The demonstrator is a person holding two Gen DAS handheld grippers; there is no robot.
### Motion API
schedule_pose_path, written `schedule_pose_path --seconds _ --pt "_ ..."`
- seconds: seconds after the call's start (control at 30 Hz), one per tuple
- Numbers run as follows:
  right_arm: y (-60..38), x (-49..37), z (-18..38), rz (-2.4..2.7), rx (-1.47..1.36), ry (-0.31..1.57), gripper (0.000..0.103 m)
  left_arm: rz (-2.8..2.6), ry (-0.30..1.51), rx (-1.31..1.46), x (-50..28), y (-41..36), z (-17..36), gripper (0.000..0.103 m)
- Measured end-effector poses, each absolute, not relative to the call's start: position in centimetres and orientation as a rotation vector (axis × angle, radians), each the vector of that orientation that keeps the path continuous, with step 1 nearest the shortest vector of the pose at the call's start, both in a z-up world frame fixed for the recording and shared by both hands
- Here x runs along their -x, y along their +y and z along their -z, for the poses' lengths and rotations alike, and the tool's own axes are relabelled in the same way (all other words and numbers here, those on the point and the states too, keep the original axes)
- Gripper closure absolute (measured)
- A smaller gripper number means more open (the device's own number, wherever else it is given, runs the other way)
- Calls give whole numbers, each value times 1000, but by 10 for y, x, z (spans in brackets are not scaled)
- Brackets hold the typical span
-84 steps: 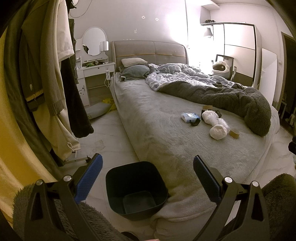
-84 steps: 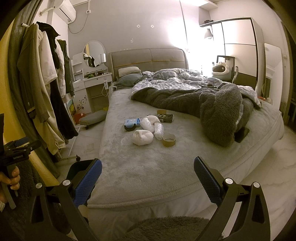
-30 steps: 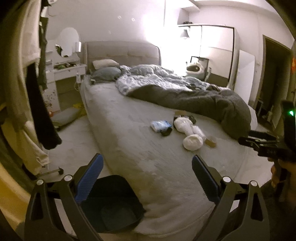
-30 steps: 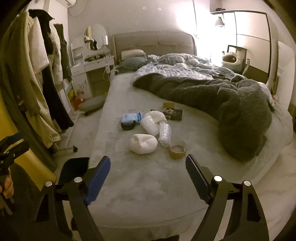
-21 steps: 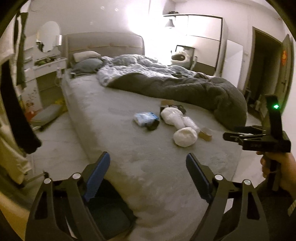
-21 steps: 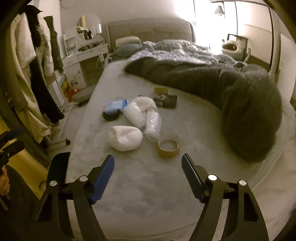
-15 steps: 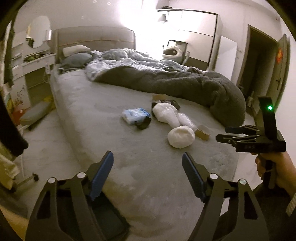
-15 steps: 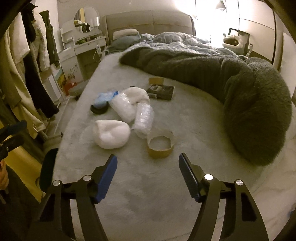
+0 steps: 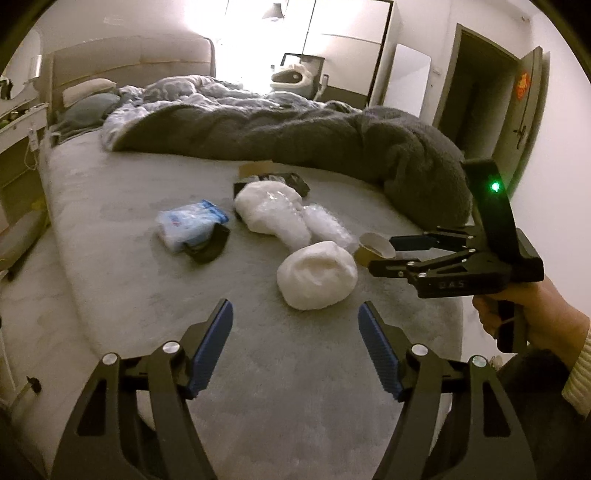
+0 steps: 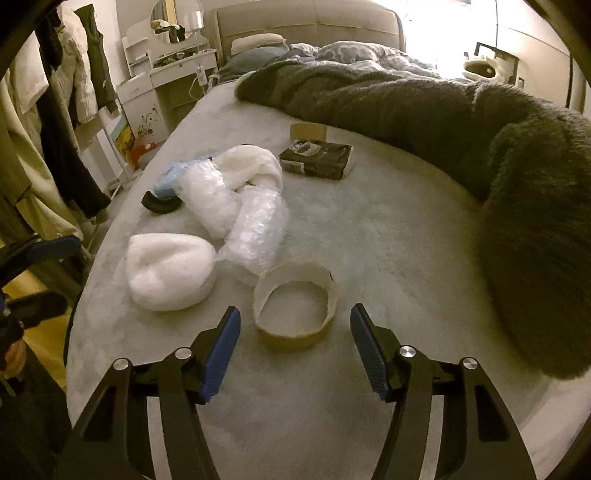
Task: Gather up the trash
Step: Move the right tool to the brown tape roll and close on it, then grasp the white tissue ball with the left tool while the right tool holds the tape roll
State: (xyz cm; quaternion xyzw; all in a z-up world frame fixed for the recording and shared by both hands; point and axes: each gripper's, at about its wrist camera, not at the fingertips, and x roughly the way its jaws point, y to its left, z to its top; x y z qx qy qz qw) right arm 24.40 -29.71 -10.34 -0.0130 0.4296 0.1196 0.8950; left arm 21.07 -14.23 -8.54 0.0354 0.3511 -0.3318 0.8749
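The room is dim and has a warm yellow tint, while strong glare from a lamp (image 9: 275,9) at the top centre washes out the wall (image 9: 236,40) behind the headboard (image 9: 129,62). Both fisheye views bend straight lines near the edges, the corners are black, and everything looks a little soft and grainy.

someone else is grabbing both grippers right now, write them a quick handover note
Left gripper: nothing between the fingers, jaws closing, aimed at the white foam lump on the bed.
Right gripper: also empty, jaws closing, just short of the tape roll core.
Trash still on the bed: foam lump, tape roll core, bubble wrap, white plastic bag, blue packet, black lid, dark carton.
Done: nothing picked up that shows.
Left: grab every piece. No bin is in view now.
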Motion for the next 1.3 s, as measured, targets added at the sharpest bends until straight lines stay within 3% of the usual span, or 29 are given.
schedule_pose_path --seconds 0.23,0.8,1.03,1.3 --pt "-300 -255 109 -258 29 905 55 720 766 -54 -231 -158 98 29" --pt "-318 -260 86 -241 -36 824 57 771 829 22 -255 -188 113 35" --pt "-299 -267 69 -279 -48 785 57 767 828 7 -251 -184 109 60" --pt "-272 -268 56 -305 -43 751 57 678 784 16 -245 -149 87 62"
